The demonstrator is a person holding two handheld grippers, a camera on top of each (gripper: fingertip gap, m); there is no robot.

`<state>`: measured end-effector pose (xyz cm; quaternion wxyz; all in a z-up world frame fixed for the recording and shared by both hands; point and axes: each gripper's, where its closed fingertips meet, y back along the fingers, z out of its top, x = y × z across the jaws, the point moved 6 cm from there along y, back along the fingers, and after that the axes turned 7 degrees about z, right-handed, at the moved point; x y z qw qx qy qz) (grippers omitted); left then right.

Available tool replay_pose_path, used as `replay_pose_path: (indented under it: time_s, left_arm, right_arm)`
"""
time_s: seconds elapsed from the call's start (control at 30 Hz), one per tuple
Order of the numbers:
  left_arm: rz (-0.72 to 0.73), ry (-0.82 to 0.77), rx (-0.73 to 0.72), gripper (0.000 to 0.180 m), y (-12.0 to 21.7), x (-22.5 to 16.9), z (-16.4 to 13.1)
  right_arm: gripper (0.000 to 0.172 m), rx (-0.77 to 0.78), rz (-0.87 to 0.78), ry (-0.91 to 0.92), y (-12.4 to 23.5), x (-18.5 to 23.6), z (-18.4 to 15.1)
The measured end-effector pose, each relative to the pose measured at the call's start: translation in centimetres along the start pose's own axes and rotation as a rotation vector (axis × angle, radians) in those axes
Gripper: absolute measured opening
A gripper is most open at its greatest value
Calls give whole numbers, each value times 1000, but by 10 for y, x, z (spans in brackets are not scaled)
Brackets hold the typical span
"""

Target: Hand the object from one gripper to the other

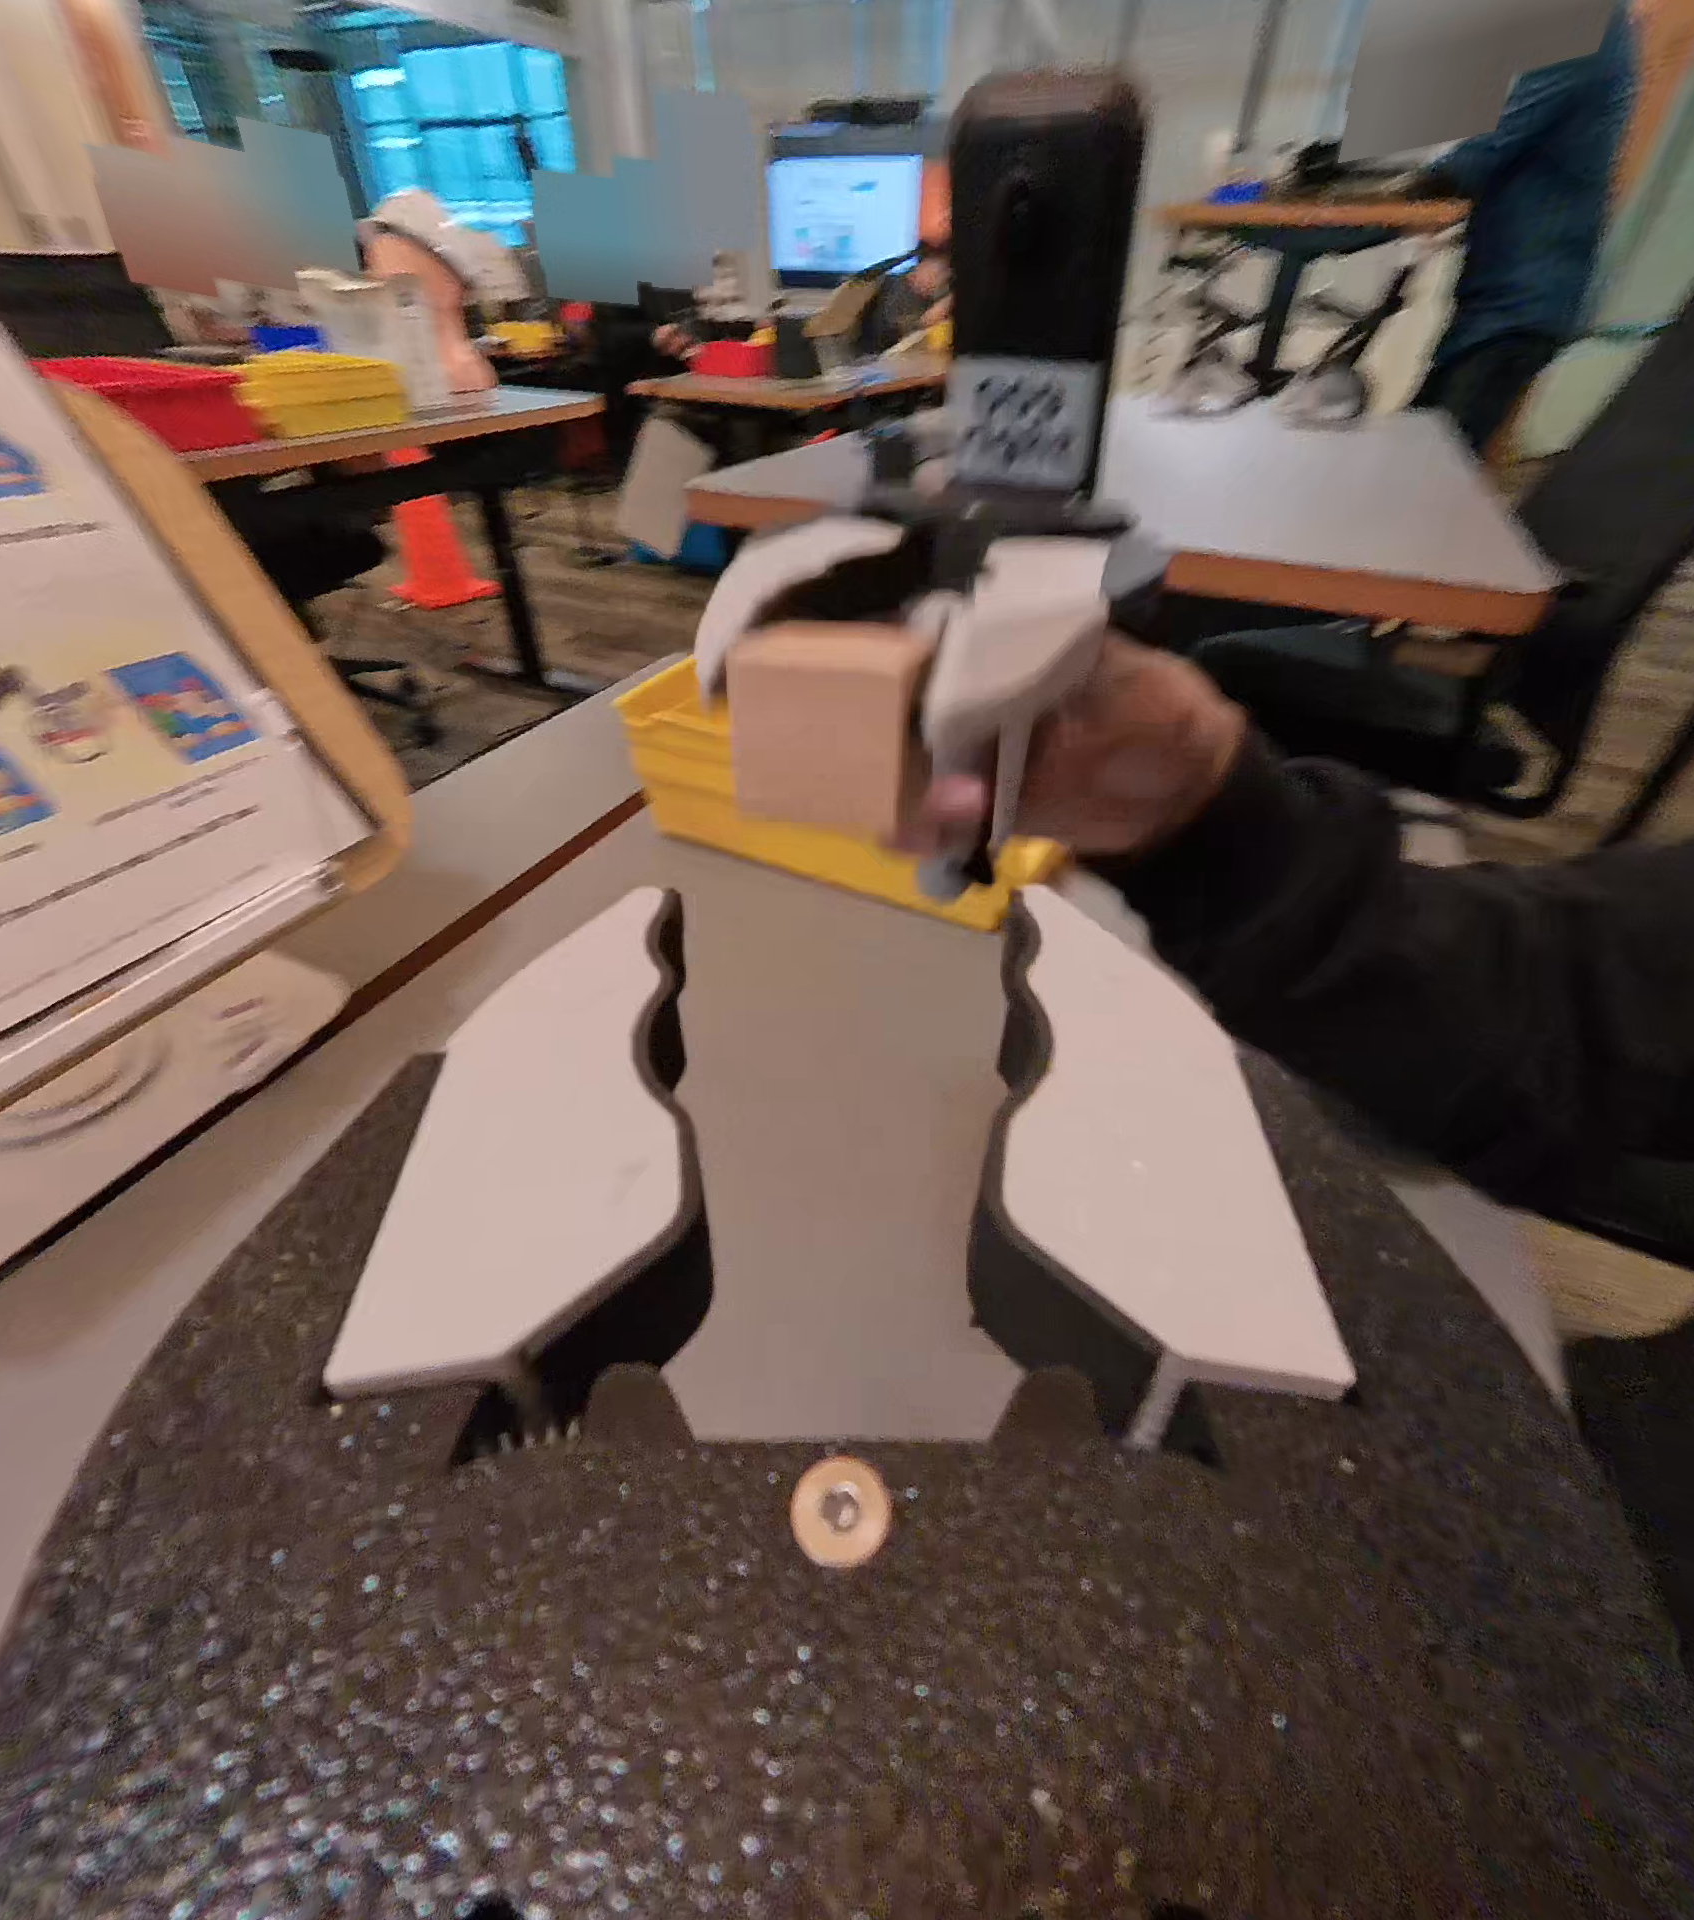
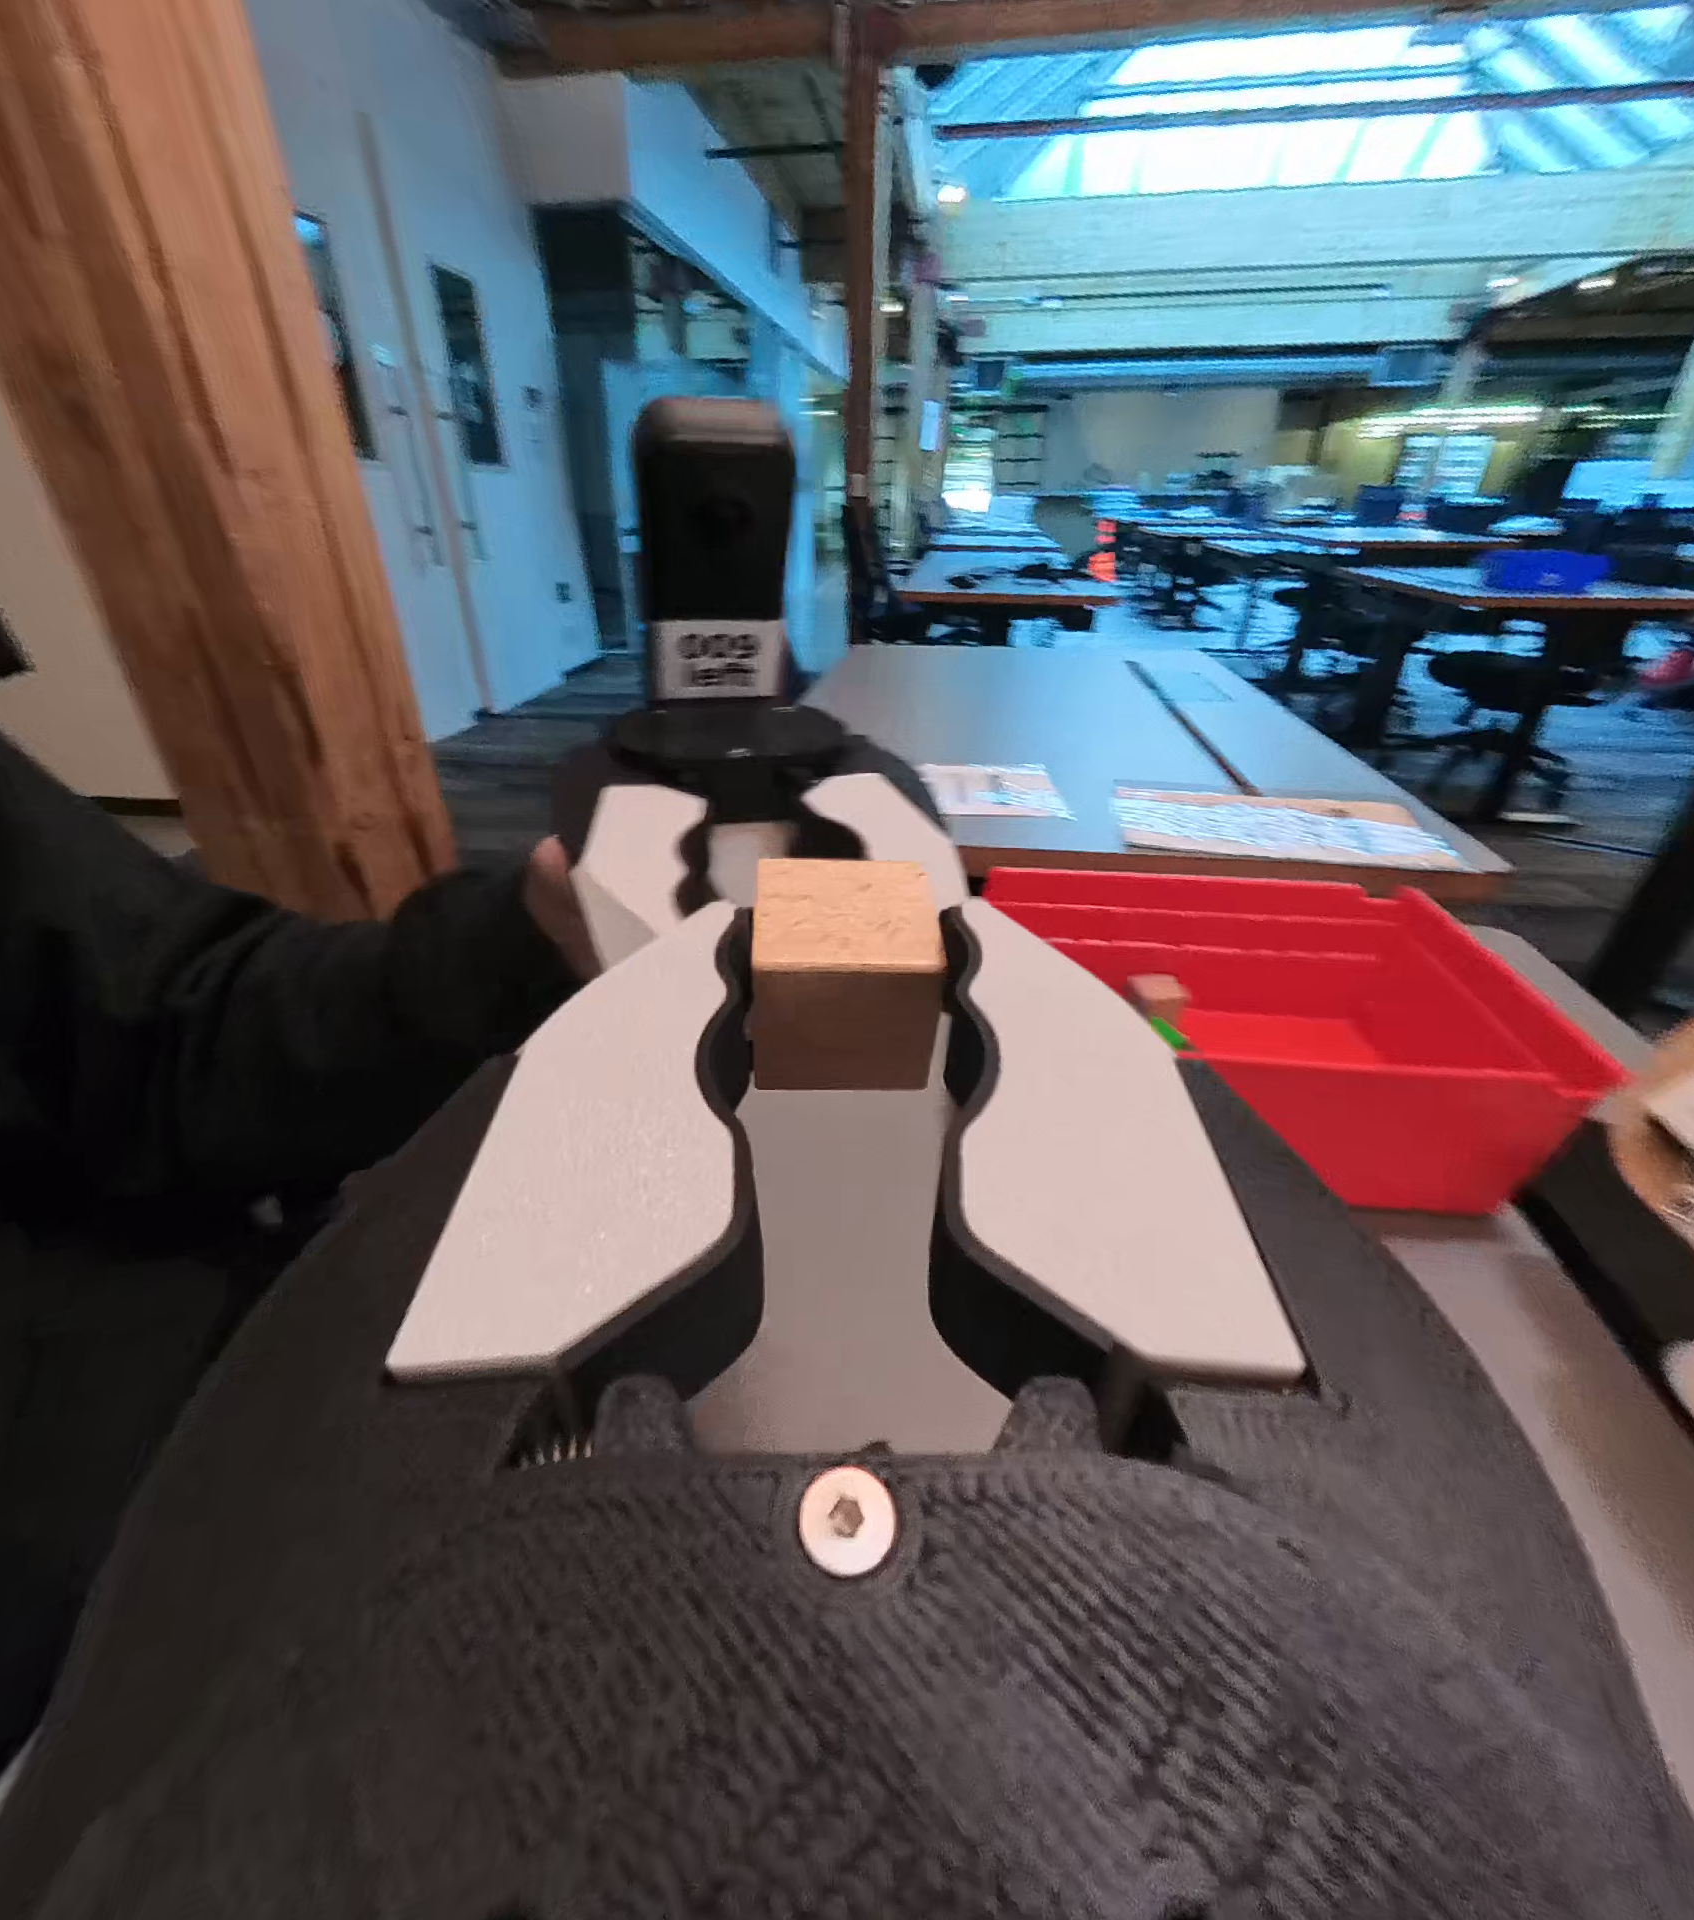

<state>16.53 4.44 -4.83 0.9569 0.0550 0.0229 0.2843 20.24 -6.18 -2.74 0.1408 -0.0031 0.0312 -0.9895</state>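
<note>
A light wooden cube (image 2: 843,977) sits between the fingers of my right gripper (image 2: 843,935), with both pads pressed on its sides. In the left wrist view the same cube (image 1: 827,727) shows ahead, held by the right gripper (image 1: 827,665), which faces me in a person's hand (image 1: 1123,748). My left gripper (image 1: 843,914) is open with nothing between its fingers and sits a short way back from the cube. It also shows in the right wrist view (image 2: 765,847), just beyond the cube, with its jaws apart and not touching it.
A stack of yellow bins (image 1: 677,748) stands on the grey table (image 1: 822,1091) behind the cube. A red bin (image 2: 1342,1039) with small pieces (image 2: 1160,1003) is at the right. A clipboard with printed sheets (image 1: 43,727) leans at the left. A wooden pillar (image 2: 147,416) stands behind. My two grippers' fingertips are within a few centimetres of each other.
</note>
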Motion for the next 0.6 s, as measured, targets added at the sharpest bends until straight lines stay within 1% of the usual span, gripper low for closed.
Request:
replay_pose_path:
  time_s: [0.07, 0.1, 0.17, 0.27, 0.33, 0.4, 0.47, 0.53, 0.6]
  left_arm:
    - [98, -43, 46, 68, 2, 5, -11]
    - [141, -56, 62, 70, 3, 7, -17]
    - [202, -48, 91, 74, 4, 10, -28]
    - [186, 33, 139, 75, 5, 9, -49]
    - [162, 93, 174, 74, 4, 8, -64]
    - [130, 143, 203, 73, 3, 6, -78]
    - [115, 171, 223, 70, 2, 4, -89]
    - [125, 183, 248, 69, 2, 5, -97]
    - [134, 182, 267, 67, 3, 6, -101]
  right_arm:
    - [35, 0, -169, -20, 29, -17, 4]
    - [35, 13, -289, -24, 51, -27, 5]
    - [35, 58, -564, -45, 106, -47, 0]
    - [35, 165, -999, -131, 204, -62, -18]
    - [35, 263, -1205, -221, 260, -61, -39]
    - [35, 352, -1321, -334, 298, -58, -64]
    - [35, 410, -1355, -443, 318, -57, -87]
    - [35, 429, -1322, -541, 323, -58, -106]
    - [35, 449, -1304, -570, 321, -62, -116]
